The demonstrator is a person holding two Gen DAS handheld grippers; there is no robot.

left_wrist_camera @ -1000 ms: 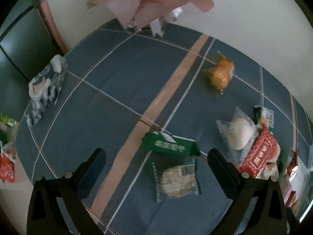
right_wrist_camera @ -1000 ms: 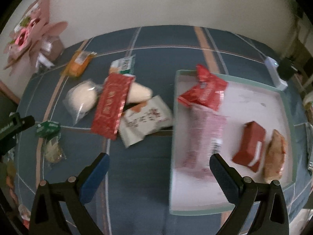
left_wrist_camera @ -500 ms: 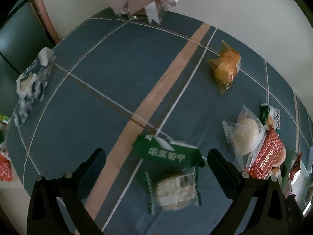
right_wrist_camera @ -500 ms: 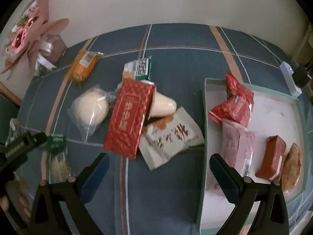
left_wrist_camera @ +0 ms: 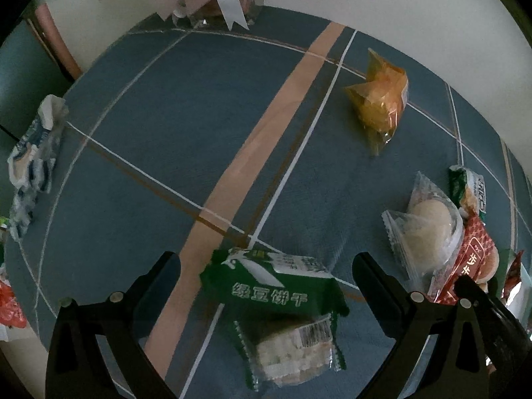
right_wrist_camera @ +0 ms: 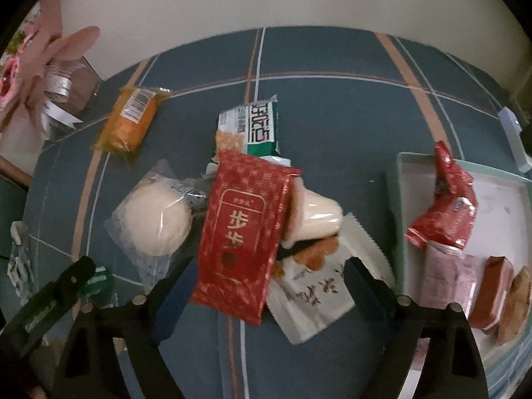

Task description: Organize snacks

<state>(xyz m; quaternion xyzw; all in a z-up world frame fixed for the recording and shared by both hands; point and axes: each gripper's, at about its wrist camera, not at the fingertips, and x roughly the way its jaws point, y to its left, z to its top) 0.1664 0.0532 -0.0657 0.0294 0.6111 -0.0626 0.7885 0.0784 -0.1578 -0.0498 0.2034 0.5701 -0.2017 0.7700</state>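
Blue plaid surface (right_wrist_camera: 332, 106) carries a tray (right_wrist_camera: 400, 199) holding red, pink and brown snacks, while both grippers' jaws stand released, the right's just narrowing above a red packet (right_wrist_camera: 246, 232)

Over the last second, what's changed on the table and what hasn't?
The left gripper has come down over the green biscuit pack, jaws open. The right gripper has swung from the tray to the red packet, its jaws closing a little, gripping nothing. No snack has moved.
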